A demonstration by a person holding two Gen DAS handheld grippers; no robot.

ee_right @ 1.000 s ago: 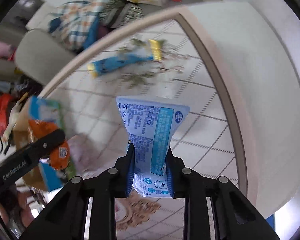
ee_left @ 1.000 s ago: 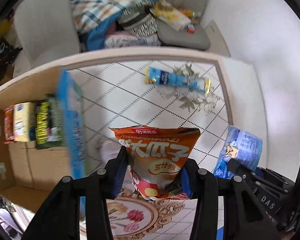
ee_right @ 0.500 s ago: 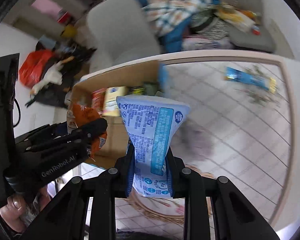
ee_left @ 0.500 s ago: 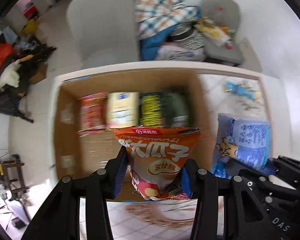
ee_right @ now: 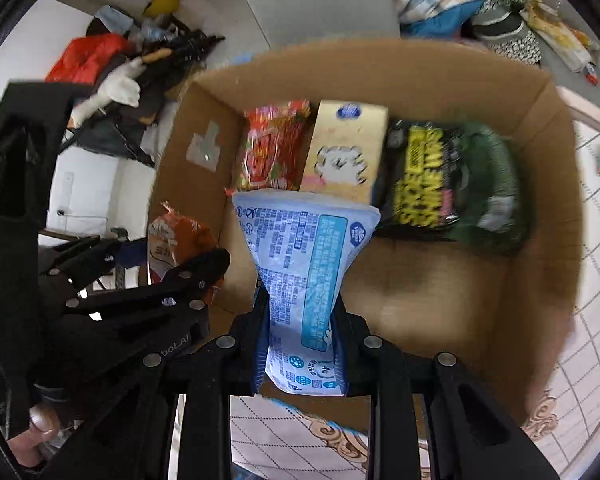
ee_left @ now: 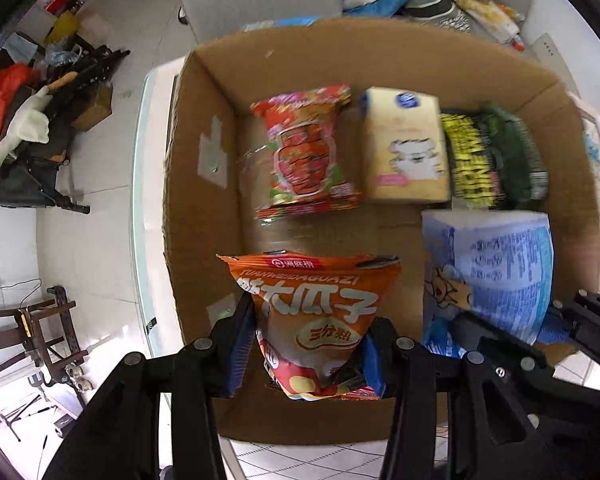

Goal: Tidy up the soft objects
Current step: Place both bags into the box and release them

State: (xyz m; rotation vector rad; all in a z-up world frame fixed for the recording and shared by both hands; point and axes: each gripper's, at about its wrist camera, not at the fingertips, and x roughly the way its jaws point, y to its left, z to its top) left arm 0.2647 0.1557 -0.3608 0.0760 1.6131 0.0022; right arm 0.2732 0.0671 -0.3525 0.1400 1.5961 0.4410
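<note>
Left claw [ee_left: 306,354] orange bag [ee_left: 314,316], right view only table [ee_right: 596,360]

Inside the box [ee_left: 204,168] I have open cardboard floor across the near half, widest toward the right wall in my right view. The far wall is taken by a row: a red packet [ee_left: 306,152], a cream pack [ee_left: 406,148] just beside it, and a green-and-yellow bag [ee_left: 496,160] next to that, up against the right corner. A bare strip runs along the left wall, left of the red packet. My left gripper [ee_left: 308,354] with its orange bag [ee_left: 312,312] and my right gripper [ee_right: 300,344] with its blue bag [ee_right: 304,264] sit side by side over the near edge, crowding each other's lane.
</note>
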